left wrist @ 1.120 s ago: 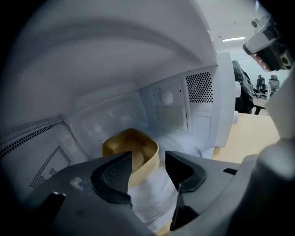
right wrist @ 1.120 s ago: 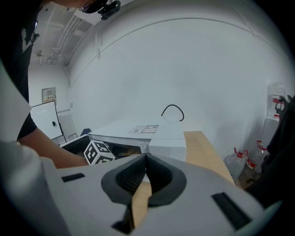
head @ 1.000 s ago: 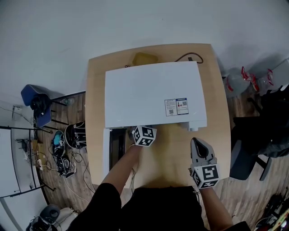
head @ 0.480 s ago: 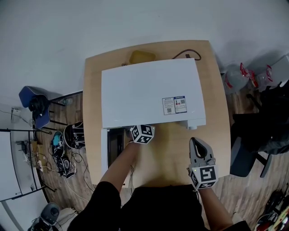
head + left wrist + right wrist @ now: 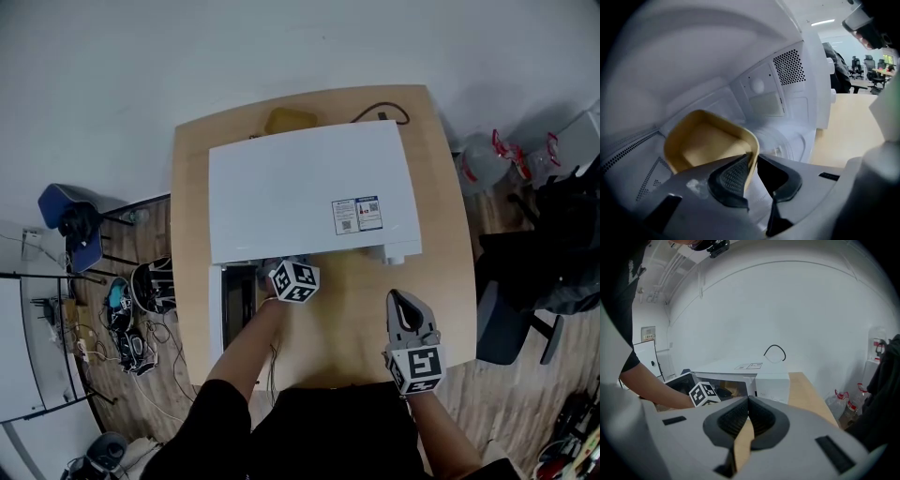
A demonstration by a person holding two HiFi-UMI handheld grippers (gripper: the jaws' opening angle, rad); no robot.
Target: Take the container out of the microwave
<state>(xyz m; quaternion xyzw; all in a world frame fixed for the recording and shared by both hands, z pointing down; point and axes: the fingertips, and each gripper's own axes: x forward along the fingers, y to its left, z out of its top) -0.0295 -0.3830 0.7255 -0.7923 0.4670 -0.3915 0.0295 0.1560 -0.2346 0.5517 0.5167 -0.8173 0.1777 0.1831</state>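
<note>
A white microwave (image 5: 309,192) stands on the wooden table (image 5: 441,216) with its door (image 5: 217,314) swung open to the left. In the left gripper view a tan, shallow container (image 5: 703,140) sits tilted inside the cavity. My left gripper (image 5: 753,171) reaches into the cavity; its jaws have just been closing, and the pads now pinch the container's near rim. In the head view only its marker cube (image 5: 293,281) shows at the opening. My right gripper (image 5: 403,305) hovers over the table in front of the microwave's right end, shut with nothing in it.
A yellow object (image 5: 291,120) and a black cable (image 5: 380,114) lie behind the microwave. Left of the table are a blue chair (image 5: 70,220) and floor clutter. Water bottles (image 5: 497,159) stand at the right.
The head view has shifted slightly. The left gripper's cube stays at the microwave's opening, rolled a little. The right gripper has kept still.
</note>
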